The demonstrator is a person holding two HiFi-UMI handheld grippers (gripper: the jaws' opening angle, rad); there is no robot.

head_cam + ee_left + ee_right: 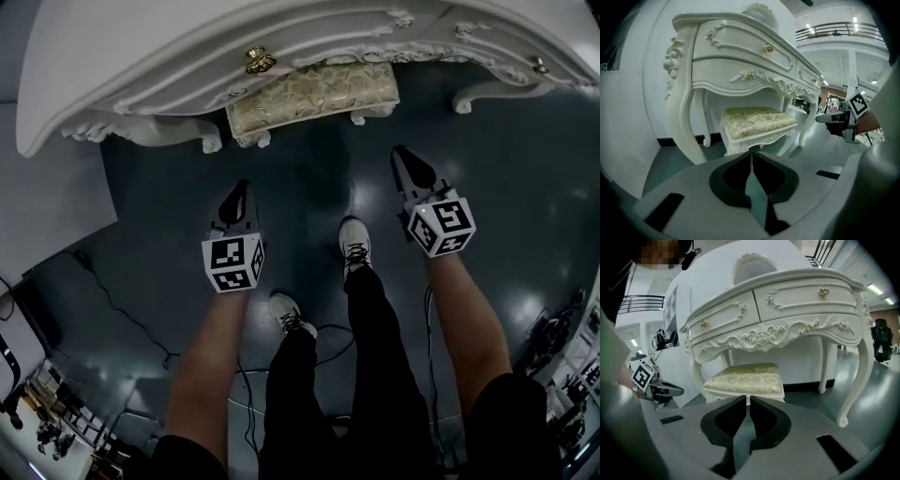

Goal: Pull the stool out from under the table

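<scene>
Dark shiny floor (141, 309), and the stool (314, 98) is sitting tucked between the front legs of a white carved table (169, 56).
Both grippers are hovering in front of the stool and aren't touching it. The left gripper (241, 187) and right gripper (403, 152) are pointing toward the cushioned seat, each with its jaws pressed together and nothing in them. The far legs are sitting in shadow, so I can't really tell how deep it's going under the tabletop.

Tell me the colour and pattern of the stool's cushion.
Cushion: pale gold floral brocade, best in right gripper view.
</scene>
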